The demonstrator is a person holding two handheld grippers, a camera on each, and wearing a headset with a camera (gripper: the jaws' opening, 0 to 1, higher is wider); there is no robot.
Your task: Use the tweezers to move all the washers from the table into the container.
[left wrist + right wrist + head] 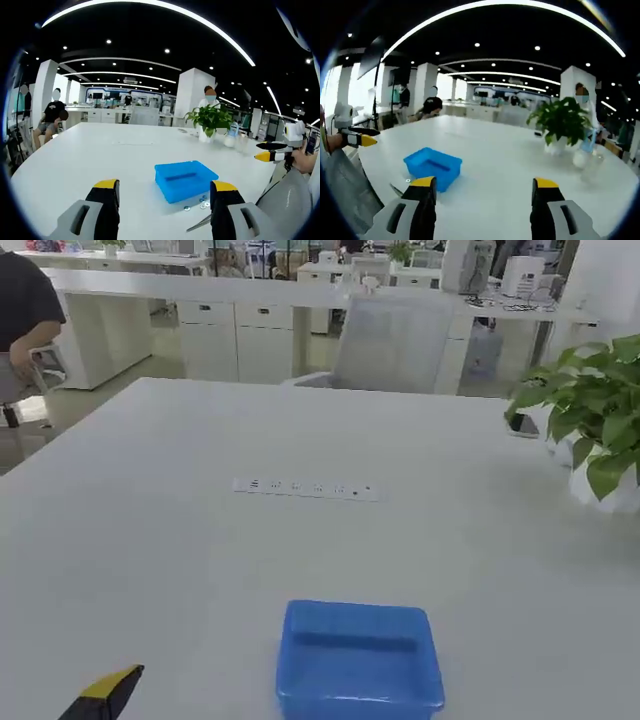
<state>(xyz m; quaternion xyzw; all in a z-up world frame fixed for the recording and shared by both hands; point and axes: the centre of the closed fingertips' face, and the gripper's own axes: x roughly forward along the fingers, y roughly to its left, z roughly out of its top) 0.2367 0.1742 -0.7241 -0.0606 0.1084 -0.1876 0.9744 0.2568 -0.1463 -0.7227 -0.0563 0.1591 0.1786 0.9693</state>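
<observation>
A blue rectangular container (pixel 360 660) sits on the white table near its front edge. In the left gripper view the container (pixel 185 179) lies ahead. Several small washers (pixel 199 205) rest on the table just in front of it, with metal tweezers (pixel 200 223) beside them. My left gripper (pixel 165 186) is open and holds nothing. My right gripper (pixel 484 182) is open too, with the container (pixel 432 167) and the tweezers (pixel 396 190) to its left. A gripper's yellow-and-black tip (pixel 105 695) pokes in at the bottom left of the head view.
A white power strip (pixel 305 488) lies flat mid-table. A potted plant (pixel 590 410) stands at the right edge, with a dark phone (pixel 522 424) beside it. A grey chair (pixel 390 345) is at the far side. A person (pixel 25 310) sits at the far left.
</observation>
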